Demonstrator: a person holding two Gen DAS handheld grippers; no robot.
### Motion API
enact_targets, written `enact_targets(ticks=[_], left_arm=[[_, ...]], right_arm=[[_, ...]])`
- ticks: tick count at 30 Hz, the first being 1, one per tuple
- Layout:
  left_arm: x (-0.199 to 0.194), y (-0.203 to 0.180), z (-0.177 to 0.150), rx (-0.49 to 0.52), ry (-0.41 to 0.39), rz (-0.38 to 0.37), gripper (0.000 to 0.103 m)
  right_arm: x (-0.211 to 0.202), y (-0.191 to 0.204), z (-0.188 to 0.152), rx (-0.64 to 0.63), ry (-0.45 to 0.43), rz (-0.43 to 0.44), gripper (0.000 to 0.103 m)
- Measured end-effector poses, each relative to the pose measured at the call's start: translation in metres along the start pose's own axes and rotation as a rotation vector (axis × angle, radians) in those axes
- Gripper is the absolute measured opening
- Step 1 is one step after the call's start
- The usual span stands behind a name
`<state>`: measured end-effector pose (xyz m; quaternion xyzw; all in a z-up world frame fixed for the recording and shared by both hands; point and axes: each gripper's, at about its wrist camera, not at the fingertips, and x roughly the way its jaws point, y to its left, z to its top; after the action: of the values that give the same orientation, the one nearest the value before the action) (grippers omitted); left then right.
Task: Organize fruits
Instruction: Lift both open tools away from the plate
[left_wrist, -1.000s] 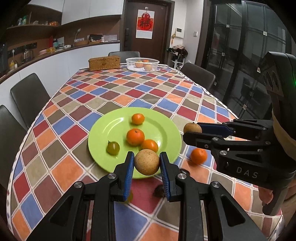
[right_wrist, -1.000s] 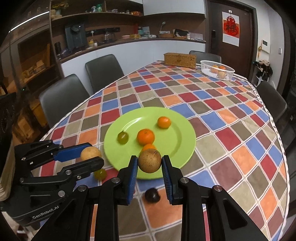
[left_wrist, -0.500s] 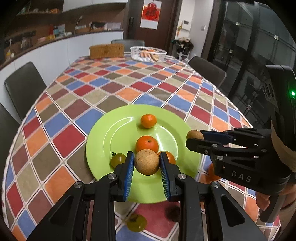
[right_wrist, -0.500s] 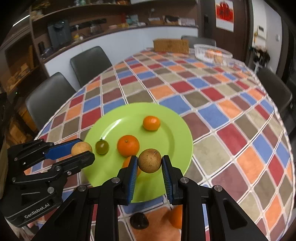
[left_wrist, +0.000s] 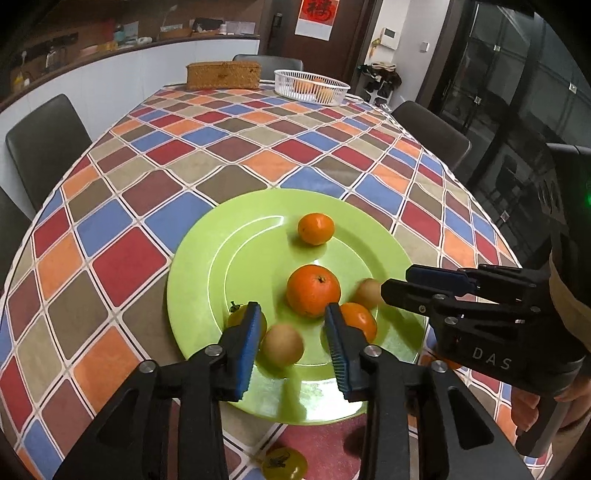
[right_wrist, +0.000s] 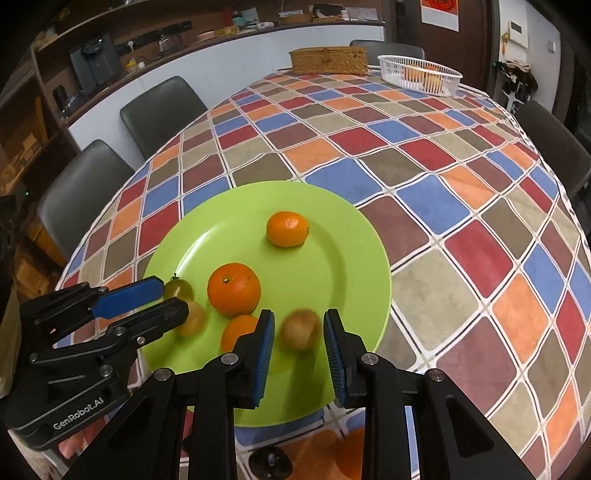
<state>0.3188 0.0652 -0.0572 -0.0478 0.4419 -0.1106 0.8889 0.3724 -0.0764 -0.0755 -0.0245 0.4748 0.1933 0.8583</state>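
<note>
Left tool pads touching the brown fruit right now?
Apart. The left wrist view shows gaps on both sides between the left tool pads and the blurred brown fruit.

You had one round lime-green plate (left_wrist: 207, 258) on the checked tablecloth. On it sat three orange mandarins (left_wrist: 313, 290), two tan-brown round fruits (left_wrist: 282, 344) blurred between the parted pads, and one small green tomato (right_wrist: 179, 288). Off the plate lay one more green tomato (left_wrist: 284, 466) and one dark round fruit (right_wrist: 269, 460). At the far end stood one white plastic basket (left_wrist: 291, 82) and one woven wicker box (left_wrist: 222, 75).
</note>
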Motion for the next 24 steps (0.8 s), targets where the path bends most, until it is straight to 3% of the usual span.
enact_targets(ticks=[7,20,22,24], left_arm=[[-0.02,-0.002,0.001,0.01,-0.034,0.038,0.035],[-0.103,-0.014,-0.001,0.041,-0.191,0.065,0.051],[-0.112,-0.017,-0.003,0.05,-0.208,0.076,0.052],[-0.124,-0.019,-0.008,0.062,-0.232,0.081,0.055]], right_arm=[[-0.021,0.007,-0.002,-0.025,-0.046,-0.014,0.033],[-0.09,0.034,-0.011,-0.087,-0.19,0.0,0.034],[-0.1,0.039,-0.014,-0.092,-0.208,0.009,0.041],[-0.108,0.043,-0.018,-0.098,-0.228,0.011,0.041]])
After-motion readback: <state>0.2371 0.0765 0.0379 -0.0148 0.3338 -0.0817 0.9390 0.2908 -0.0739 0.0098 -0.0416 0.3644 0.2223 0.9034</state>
